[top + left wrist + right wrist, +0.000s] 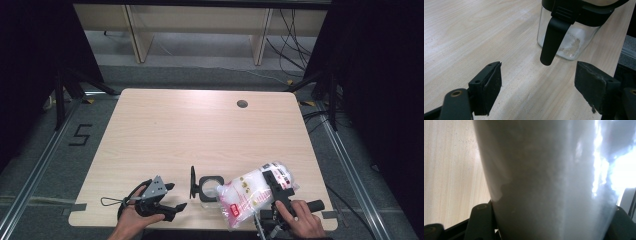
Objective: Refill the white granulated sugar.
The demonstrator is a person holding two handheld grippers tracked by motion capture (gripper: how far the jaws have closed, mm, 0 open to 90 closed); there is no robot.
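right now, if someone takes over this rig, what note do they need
Left claw: open, holding nothing, on the table's near edge, left of the jar.
Right claw: shut on the bag of white powder, tilted with its corner over the jar.
Jar: lid flipped open to its left, a little white powder inside.
Done: jar opened, bag lifted to it.
Left: finish pouring, set the bag down, close the lid.

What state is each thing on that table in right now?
Glass jar: upright, open, a little white powder at the bottom.
Jar lid: swung open, standing on edge beside the jar.
Bag of white powder: clamped, tilted toward the jar.
Left hand-held gripper: open, empty.
Right hand-held gripper: shut on the bag.
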